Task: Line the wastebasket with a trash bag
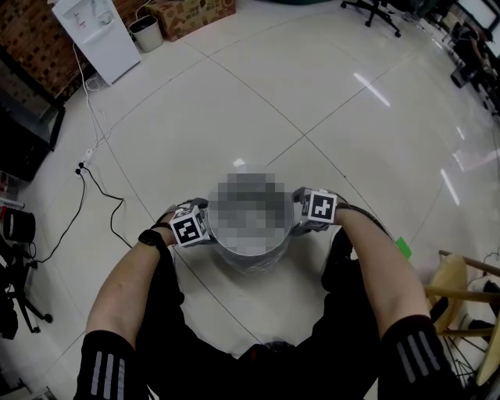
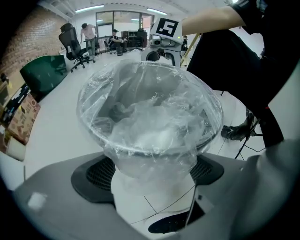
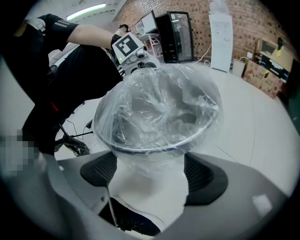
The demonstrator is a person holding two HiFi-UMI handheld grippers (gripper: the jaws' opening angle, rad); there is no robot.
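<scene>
1. Wastebasket (image 1: 250, 264): stood on open tiled floor (image 1: 312, 94), trash bag (image 2: 150, 117) folded over its rim.
2. Left gripper (image 2: 152, 173), right gripper (image 3: 150, 173): jaws spread wide, bag edge between, unpinched.
3. Wooden chair (image 1: 461, 285) set near the right; cable (image 1: 98, 191) trailed at the left.

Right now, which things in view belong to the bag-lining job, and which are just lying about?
Job: wastebasket, trash bag, left gripper, right gripper.
Lying about: cardboard box, white appliance, floor cable, wooden chair.
</scene>
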